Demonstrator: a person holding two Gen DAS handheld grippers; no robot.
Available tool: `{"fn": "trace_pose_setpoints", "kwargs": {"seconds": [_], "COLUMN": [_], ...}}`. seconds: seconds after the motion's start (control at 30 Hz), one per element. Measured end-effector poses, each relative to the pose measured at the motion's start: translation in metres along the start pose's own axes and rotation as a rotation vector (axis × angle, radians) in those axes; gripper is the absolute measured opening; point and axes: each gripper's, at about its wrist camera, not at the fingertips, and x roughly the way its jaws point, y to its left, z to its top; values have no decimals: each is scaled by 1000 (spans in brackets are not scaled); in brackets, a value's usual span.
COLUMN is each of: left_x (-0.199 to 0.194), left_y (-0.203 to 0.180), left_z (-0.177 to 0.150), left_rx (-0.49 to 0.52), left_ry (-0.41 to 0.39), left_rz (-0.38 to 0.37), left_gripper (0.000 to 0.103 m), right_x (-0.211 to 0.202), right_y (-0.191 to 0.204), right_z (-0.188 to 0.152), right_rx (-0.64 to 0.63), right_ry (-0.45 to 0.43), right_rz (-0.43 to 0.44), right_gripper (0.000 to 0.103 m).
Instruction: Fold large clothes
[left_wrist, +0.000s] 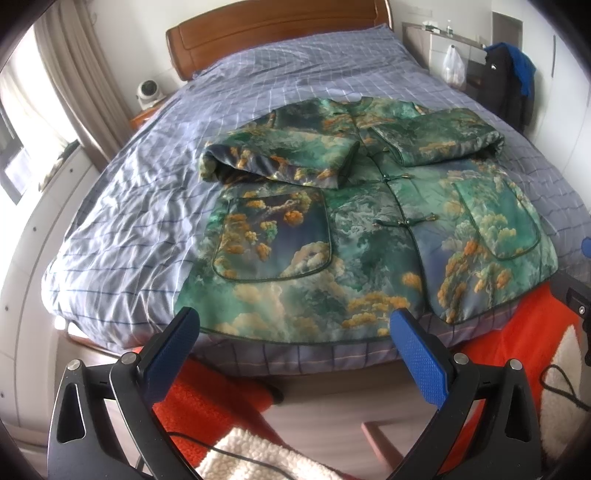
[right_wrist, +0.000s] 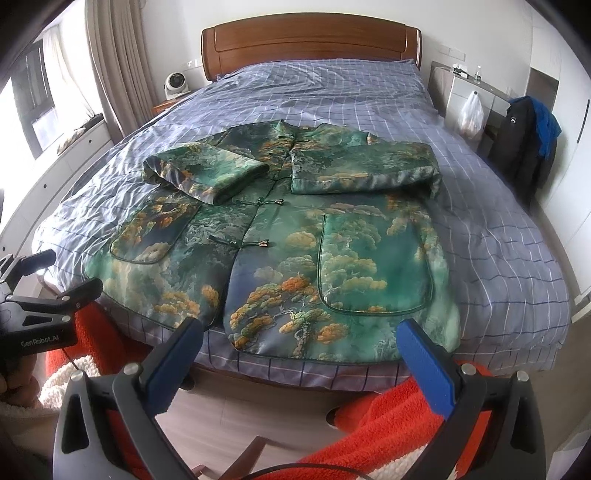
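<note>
Blue pads led the way, two on each gripper, four counted across both views. Left gripper (left_wrist: 295, 325) hung with its jaws spread wide, nothing between them, off the foot of the bed (left_wrist: 147, 155). Right gripper (right_wrist: 301, 338) matched it, jaws wide apart and empty, also short of the mattress edge. Below them lay red blanket (right_wrist: 369, 443) and a strip of pale floor.

One jacket (left_wrist: 332, 236) lay face up on the checked cover, hem toward the grippers and hanging slightly over the near edge, collar toward the headboard (right_wrist: 310, 40). Neither gripper touched it; the hem sat just beyond both sets of tips. Two sleeves were folded in across the chest, one from each side, ends nearly meeting at the centre. Two patch pockets showed, one per front panel. Knot fastenings ran up the middle; two were plain to see, the upper ones partly covered by the sleeves and hard to count.

Farther back, one white fan (right_wrist: 176, 84) stood at the bed's left, and one plastic bag (right_wrist: 471, 116) hung at the right beside dark clothes (right_wrist: 524, 133) on a chair. In the right view the left gripper's body showed at the left edge, its tips cut off. Small items on the far shelf were too small to tell.
</note>
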Motion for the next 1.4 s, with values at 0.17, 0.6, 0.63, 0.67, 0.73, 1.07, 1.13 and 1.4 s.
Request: {"fn": "trace_pose_setpoints", "kwargs": {"seconds": [0.17,0.6,0.63,0.67,0.73,1.07,1.13,1.4], "left_x": [0,1,1,1,1,8,8,13], "left_y": [0,3,3,4,4,3,3,4], "left_z": [-1,-6,-6,-7,-7,-8,-7,-7], "left_rx": [3,9,10,9,4,-4,-1,-10], "left_ry": [-2,7,7,6,4,21,22,41], "left_rz": [1,7,6,6,8,8,11,20], "left_gripper": [103,103,103,103,103,103,103,103], "right_x": [1,4,4,5,6,2,6,13], "right_y": [1,3,3,3,2,-11,-13,-20], "right_z": [-1,-5,-5,-5,-4,2,1,1], "right_rx": [-1,-10,-9,-10,-15,-28,-30,-20], "right_ry": [2,17,17,17,19,0,15,37], "right_rz": [2,6,6,1,-16,-216,-244,-356], "right_gripper": [103,103,103,103,103,103,103,103]}}
